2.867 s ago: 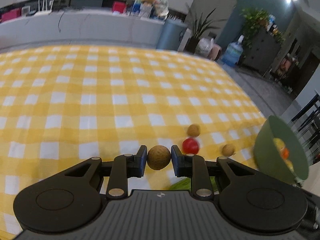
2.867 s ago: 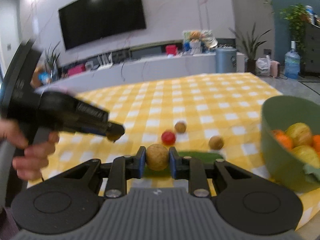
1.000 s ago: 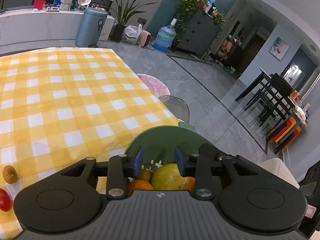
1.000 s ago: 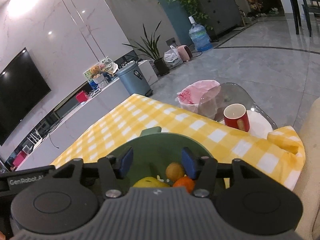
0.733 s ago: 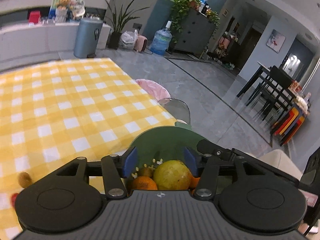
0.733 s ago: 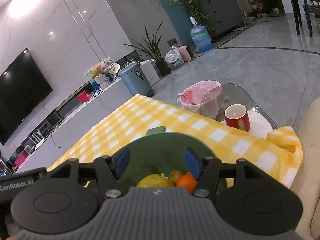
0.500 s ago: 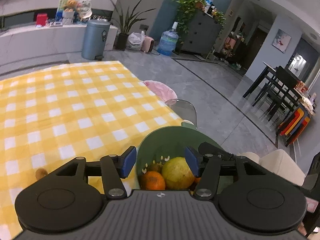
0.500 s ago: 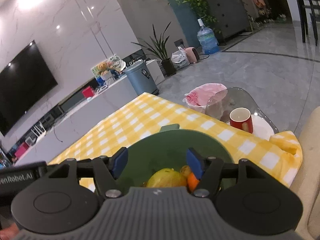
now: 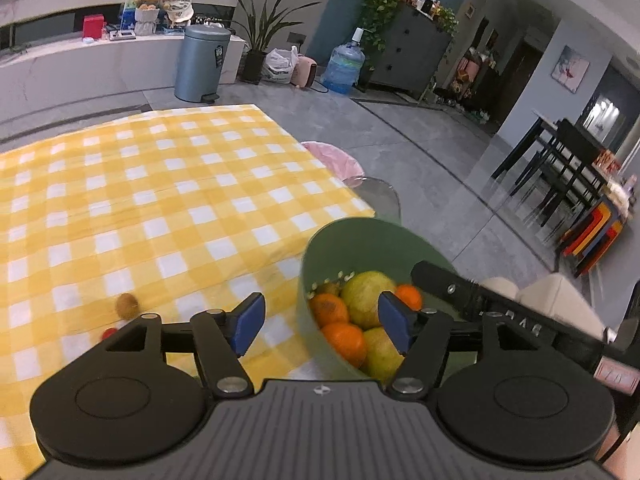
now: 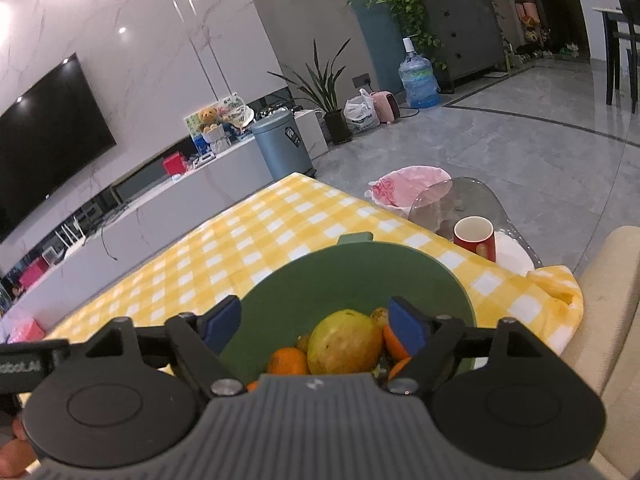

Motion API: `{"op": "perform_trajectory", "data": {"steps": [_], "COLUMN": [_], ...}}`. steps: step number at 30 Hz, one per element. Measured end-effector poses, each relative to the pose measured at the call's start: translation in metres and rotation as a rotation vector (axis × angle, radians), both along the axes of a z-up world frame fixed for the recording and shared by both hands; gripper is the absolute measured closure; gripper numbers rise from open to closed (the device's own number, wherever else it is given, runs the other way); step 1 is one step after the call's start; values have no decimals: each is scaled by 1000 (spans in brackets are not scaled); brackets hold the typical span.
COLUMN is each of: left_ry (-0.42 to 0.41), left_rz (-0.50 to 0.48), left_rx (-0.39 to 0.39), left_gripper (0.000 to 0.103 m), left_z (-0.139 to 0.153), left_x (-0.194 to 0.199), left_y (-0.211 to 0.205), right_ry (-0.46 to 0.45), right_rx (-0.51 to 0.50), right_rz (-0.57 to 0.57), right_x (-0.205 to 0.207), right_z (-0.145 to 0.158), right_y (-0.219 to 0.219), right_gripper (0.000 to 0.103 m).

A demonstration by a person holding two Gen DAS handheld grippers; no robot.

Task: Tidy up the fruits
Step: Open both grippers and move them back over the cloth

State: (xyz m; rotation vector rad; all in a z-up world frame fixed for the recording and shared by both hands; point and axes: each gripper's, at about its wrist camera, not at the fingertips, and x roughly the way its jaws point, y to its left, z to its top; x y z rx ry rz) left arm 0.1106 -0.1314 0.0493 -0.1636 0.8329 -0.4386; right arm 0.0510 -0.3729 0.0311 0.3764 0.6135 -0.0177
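Note:
A green bowl (image 9: 360, 240) stands at the table's right edge and holds oranges (image 9: 345, 342), yellow-green fruits (image 9: 366, 292) and small brown fruits. My left gripper (image 9: 322, 322) is open and empty, above the bowl's left rim. My right gripper (image 10: 316, 322) is open and empty over the bowl (image 10: 344, 276), above a yellow-green fruit (image 10: 344, 342). The right gripper's body shows in the left wrist view (image 9: 480, 304). A small brown fruit (image 9: 127, 304) and a red fruit (image 9: 109, 333) lie on the yellow checked cloth (image 9: 160, 184), left of the bowl.
A red cup (image 10: 475, 238) stands on a white plate on a glass side table past the table's far right corner. A pink bin (image 10: 404, 190) stands on the floor beside it. A beige seat (image 10: 604, 280) is at the right.
Both grippers carried small brown fruits to the bowl and opened; the fruits are now in the bowl. Both grippers have since lifted back, the left one shifting left.

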Motion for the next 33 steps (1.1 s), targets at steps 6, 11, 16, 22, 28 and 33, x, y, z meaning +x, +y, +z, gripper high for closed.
{"op": "perform_trajectory", "data": {"steps": [6,11,16,22,28,33], "left_ry": [-49,-48,-30,1,65,157], "left_rz": [56,84,168,238,309,369], "left_rx": [83,72,54,33,-50,-116], "left_gripper": [16,16,16,16,16,16], "left_z": [4,7,8,-3,-30,-56], "left_x": [-26,-42,-52,-53,-46,-39], "left_y": [24,53,87,129,172,198], "right_ry": [-33,-33,-13,-36,-18,4], "right_rx": [-68,-60,-57,140,148,219], "right_rz": [38,94,135,172,179,175], "right_x": [-14,-23,-29,-35,-29,-19], "right_z": [10,15,19,10,-7,-30], "right_y": [23,46,73,84,114,132], "right_gripper": [10,5,4,6,25,52]}}
